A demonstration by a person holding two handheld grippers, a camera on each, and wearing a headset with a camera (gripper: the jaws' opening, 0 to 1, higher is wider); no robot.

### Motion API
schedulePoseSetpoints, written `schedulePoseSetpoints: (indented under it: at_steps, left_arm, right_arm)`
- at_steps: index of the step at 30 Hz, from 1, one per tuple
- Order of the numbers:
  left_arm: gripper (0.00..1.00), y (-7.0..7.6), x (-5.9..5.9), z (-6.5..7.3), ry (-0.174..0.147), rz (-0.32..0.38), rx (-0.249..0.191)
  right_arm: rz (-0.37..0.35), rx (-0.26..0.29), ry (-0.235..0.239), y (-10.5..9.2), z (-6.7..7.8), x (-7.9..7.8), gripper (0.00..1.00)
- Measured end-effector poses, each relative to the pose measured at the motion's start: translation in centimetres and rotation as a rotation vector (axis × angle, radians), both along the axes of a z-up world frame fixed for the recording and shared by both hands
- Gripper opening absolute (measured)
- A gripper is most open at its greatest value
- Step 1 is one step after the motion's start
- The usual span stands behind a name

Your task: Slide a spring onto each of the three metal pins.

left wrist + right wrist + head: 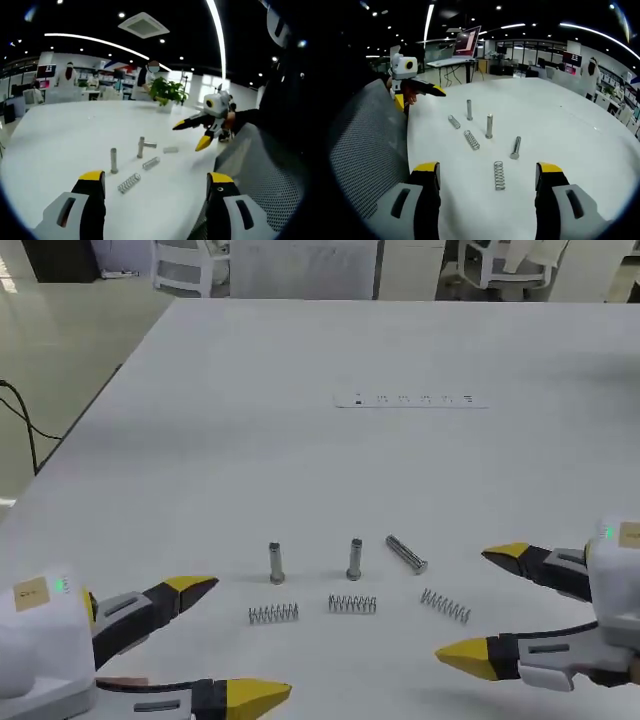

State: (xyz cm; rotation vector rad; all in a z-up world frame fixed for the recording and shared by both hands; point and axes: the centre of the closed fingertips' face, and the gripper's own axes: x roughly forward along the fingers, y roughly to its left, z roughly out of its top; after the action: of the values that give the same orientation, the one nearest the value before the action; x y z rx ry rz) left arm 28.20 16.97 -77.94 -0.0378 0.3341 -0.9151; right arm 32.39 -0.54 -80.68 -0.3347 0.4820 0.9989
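Note:
Three metal pins are on the white table: the left pin (pixel 276 563) and the middle pin (pixel 355 559) stand upright, and the right pin (pixel 406 553) lies on its side. Three springs lie just in front of them: the left spring (pixel 273 614), the middle spring (pixel 352 605) and the right spring (pixel 445 606). My left gripper (pixel 232 640) is open at the lower left, short of the left spring (pixel 129 182). My right gripper (pixel 490 603) is open at the lower right, with the right spring (pixel 499 175) lying ahead between its jaws. Nothing is held.
A flush power strip (pixel 412 400) sits in the table (pixel 300 440) further back. A grey mesh chair back (pixel 365 150) is beside the table's near edge. Office chairs (pixel 185 265) stand beyond the far edge.

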Motion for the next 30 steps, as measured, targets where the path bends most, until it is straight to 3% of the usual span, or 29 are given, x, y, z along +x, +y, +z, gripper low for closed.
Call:
schedulePoseSetpoints:
  at_steps: [16,30]
  left_arm:
    - [0.8,0.1,0.1,0.0,-0.003,-0.001,0.001]
    - [0.79,0.4,0.3,0.9,-0.024,0.012,-0.002]
  right_arm:
    - [-0.007,-0.004,-0.007,-0.2,0.4,0.3,0.77]
    - [0.006,-0.023,-0.029,-0.3,1.8,1.1,0.75]
